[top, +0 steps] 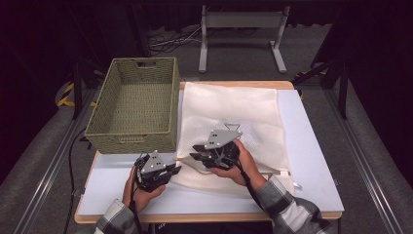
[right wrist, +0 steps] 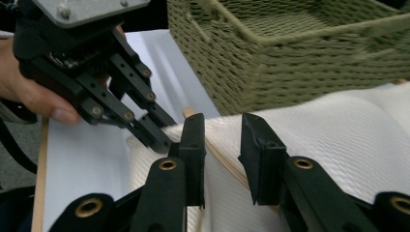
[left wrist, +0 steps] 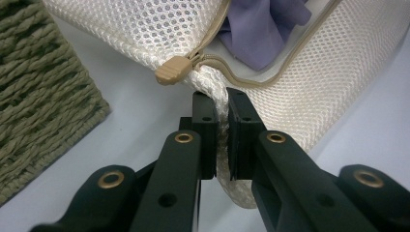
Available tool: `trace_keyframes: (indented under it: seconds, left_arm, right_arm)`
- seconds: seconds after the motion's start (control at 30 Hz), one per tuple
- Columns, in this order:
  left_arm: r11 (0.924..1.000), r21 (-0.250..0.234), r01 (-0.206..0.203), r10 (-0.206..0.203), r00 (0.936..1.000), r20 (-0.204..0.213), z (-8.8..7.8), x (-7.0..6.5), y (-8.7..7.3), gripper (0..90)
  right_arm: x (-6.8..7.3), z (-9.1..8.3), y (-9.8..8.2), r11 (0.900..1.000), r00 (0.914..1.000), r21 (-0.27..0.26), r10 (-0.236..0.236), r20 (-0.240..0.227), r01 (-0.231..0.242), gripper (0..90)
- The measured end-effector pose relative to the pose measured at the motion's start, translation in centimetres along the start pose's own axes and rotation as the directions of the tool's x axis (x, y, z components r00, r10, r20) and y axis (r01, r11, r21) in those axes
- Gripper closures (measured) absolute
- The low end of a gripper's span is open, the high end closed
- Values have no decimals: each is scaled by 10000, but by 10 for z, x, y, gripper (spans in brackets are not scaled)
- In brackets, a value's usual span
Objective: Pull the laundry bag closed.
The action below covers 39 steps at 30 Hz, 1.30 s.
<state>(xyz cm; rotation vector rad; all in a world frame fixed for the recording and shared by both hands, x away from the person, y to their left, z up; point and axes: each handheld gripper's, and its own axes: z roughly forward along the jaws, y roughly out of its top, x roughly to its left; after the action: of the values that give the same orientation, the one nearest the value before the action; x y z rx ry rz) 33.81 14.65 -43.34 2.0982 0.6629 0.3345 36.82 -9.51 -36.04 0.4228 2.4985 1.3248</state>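
While the white mesh laundry bag (top: 229, 117) lies flat on the table (top: 311, 161) just right of the woven basket (top: 134, 105), its near-left corner by the tan zipper pull (left wrist: 170, 71) is pinched between the left tongs (left wrist: 221, 104), clamped tight on the mesh. Purple cloth (left wrist: 261, 29) shows inside the opening. Right tongs (right wrist: 220, 145) sit partly open over the bag's zipper edge, gripping nothing.
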Motion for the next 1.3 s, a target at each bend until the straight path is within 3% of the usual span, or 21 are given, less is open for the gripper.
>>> trace_keyframes:
  seconds: [0.47,0.87,1.0,1.13,1.3]
  left_arm:
    - [10000,71,-67,65,9998,181,2,-3,-3,845]
    - [9999,127,-98,94,9996,250,2,-7,-4,844]
    - [9998,179,-116,112,9996,245,2,-7,-5,844]
    - [9995,247,-193,187,9995,238,3,-8,-5,844]
    - [9994,322,-155,149,9997,204,4,-8,-5,844]
  right_arm:
    - [9,51,7,9956,9977,930,-42,-683,105,635]
    - [8,68,4,9922,9966,1248,129,-814,-27,683]
    - [7,72,3,9908,9955,1354,214,-924,-88,737]
    - [9,74,2,9896,9943,1441,176,-1050,-23,804]
    - [7,70,3,9892,9941,1463,68,-1078,91,818]
